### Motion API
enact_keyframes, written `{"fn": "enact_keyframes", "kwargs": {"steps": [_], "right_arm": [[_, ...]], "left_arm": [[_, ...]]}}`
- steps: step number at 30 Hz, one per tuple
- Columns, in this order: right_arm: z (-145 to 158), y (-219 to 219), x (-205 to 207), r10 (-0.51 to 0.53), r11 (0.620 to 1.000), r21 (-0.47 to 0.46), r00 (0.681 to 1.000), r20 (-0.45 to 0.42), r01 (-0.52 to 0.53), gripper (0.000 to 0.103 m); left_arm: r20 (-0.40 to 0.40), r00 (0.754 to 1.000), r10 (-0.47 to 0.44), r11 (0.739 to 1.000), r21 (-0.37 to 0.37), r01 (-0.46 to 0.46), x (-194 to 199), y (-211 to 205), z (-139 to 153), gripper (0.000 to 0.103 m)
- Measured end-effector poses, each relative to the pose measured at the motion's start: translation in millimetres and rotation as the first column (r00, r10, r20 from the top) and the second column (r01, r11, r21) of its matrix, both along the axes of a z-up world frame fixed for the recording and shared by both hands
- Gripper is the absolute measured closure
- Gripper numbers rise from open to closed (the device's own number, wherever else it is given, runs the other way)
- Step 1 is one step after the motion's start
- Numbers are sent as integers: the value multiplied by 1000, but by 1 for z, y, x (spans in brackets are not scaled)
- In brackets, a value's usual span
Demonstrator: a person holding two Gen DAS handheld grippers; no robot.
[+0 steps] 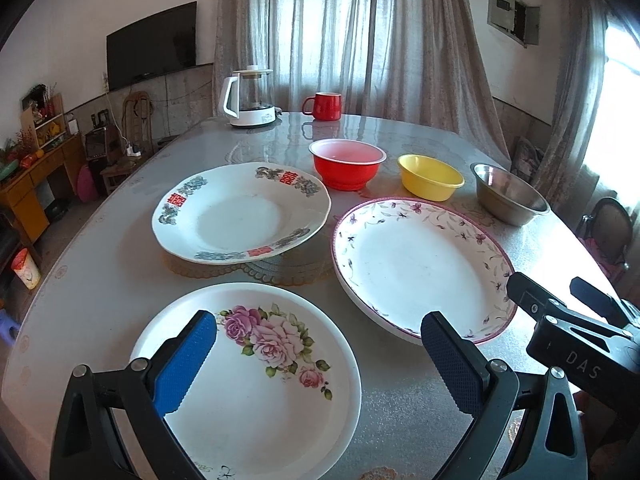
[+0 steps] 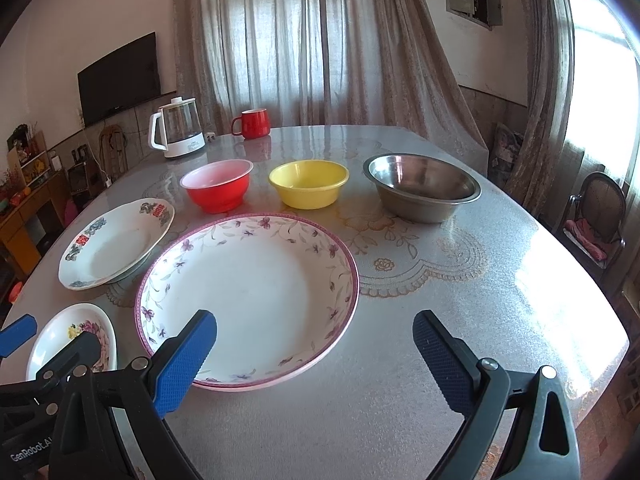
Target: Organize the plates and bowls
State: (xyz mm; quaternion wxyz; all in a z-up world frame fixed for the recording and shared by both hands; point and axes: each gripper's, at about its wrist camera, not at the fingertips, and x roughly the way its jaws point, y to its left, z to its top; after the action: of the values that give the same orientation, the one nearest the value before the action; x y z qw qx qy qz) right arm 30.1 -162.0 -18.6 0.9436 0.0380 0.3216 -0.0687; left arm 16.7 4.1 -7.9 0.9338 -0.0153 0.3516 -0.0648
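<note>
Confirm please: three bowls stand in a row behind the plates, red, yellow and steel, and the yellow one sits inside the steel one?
Not quite. The yellow bowl stands apart from the steel bowl, between it and the red bowl; the right wrist view shows bare table between them. The rest holds.

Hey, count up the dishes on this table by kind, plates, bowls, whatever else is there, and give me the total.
Plates: 3, namely rose plate, red-character plate, purple-vine plate
Bowls: 3, namely red bowl, yellow bowl, steel bowl
Mugs: 1, red mug
Kettles: 1, glass kettle
Total: 8
</note>
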Motion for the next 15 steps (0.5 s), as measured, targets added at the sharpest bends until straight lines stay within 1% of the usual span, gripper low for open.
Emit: {"fn": "enact_keyframes", "kwargs": {"steps": [5, 7, 8, 9, 10, 11, 12, 13, 14, 15], "right_arm": [[-3, -17, 5, 20, 998, 60, 1000, -19, -18, 3], [-4, -26, 8, 21, 997, 74, 999, -26, -19, 4], [-5, -30, 10, 26, 996, 83, 999, -32, -23, 11], [-6, -34, 13, 29, 996, 89, 999, -42, -26, 22], [-8, -38, 16, 32, 995, 93, 998, -55, -26, 28], [-10, -43, 20, 32, 994, 104, 997, -72, -25, 39], [-13, -48, 24, 36, 992, 126, 996, -87, -25, 48], [-16, -52, 28, 42, 988, 152, 994, -101, -27, 51], [-18, -56, 31, 48, 985, 171, 992, -113, -28, 54], [-21, -58, 34, 50, 984, 179, 991, -126, -27, 55]], "left_arm": [[-30, 998, -51, 998, -40, 49, 9, 2, 0, 0], [-51, 996, -73, 995, -67, 70, 16, 4, 2, 1], [-62, 995, -76, 995, -66, 72, 20, 3, 3, 4], [-63, 995, -79, 995, -62, 75, 23, 3, 5, 13], [-64, 994, -89, 994, -63, 85, 27, 3, 6, 17], [-71, 993, -95, 994, -62, 91, 32, 2, 7, 19], [-78, 992, -99, 993, -69, 94, 36, 3, 8, 19], [-84, 990, -109, 992, -77, 102, 40, 3, 9, 19], [-95, 988, -119, 990, -81, 111, 45, 4, 9, 23], [-106, 986, -128, 989, -88, 119, 51, 4, 8, 27]]}}
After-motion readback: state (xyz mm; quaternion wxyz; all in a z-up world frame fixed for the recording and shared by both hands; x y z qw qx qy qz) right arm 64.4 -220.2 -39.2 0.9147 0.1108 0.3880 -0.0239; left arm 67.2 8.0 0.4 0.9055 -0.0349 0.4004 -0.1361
